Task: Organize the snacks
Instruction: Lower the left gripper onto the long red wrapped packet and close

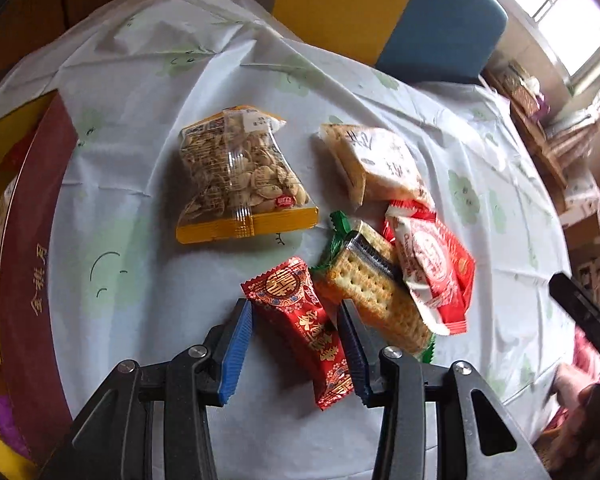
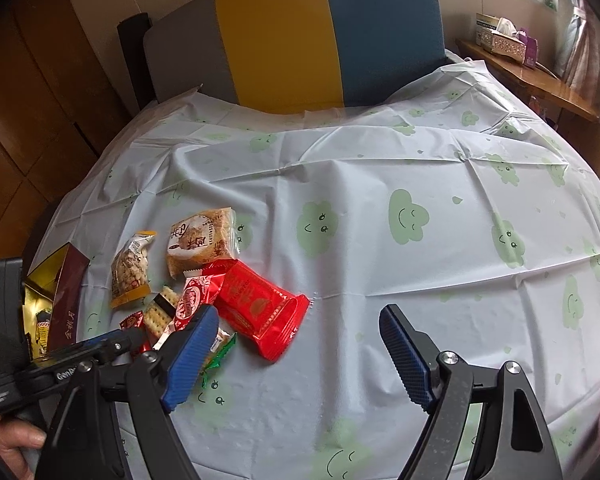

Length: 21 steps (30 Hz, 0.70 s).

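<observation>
Left gripper (image 1: 296, 344): jaws part open, straddling the small red candy packet (image 1: 308, 332) with gold print. The right blue pad looks to be against the packet's edge; the left pad stands off it with a gap showing. We can't tell whether the packet is pinched or just lying between the pads on the tablecloth (image 1: 140, 160).

Right gripper (image 2: 300, 356): jaws spread wide, nothing between them, only bare cloth under the gap. It hangs near the front of the table, to the right of the snack pile.

Snacks, left wrist view:
- Cracker pack (image 1: 374, 288), green wrapper ends, just right of the candy packet, touching or overlapping it.
- Red-and-white packet (image 1: 432, 268) lying partly on the cracker pack's right side.
- White pastry pack (image 1: 376, 160) farther back, its near end touching the red-and-white packet.
- Clear bag of seeds or nuts (image 1: 236, 176) with yellow seams, far left of the group, lying apart from the others.

Right wrist view adds a larger red packet (image 2: 260, 308) at the right edge of the pile, lying flat.

Dark red box (image 1: 32, 272) sits at the table's left edge, gold-lined, with some wrapped snacks already inside; contents too cut off to name.

A hand (image 2: 12, 444) grips the left tool's handle at lower left of the right wrist view.
</observation>
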Each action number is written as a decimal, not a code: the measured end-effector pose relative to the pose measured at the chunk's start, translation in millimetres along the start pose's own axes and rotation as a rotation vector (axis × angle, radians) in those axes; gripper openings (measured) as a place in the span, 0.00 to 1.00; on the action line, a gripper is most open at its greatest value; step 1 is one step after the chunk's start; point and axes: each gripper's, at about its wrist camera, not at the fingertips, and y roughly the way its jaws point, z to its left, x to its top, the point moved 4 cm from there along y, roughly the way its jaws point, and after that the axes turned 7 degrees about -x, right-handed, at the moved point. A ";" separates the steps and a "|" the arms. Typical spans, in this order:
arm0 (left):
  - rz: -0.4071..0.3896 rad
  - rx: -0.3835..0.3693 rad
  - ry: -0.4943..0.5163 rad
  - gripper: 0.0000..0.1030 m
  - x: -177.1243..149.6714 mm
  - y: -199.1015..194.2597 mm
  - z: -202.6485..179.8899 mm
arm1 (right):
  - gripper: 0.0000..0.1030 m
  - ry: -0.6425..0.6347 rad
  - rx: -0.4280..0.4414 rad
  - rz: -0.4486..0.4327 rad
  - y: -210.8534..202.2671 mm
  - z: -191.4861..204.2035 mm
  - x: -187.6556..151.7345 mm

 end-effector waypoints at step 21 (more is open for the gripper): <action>-0.108 0.055 0.355 0.28 -78.8 -25.7 -14.3 | 0.82 0.029 -0.057 0.020 8.6 -14.7 -1.3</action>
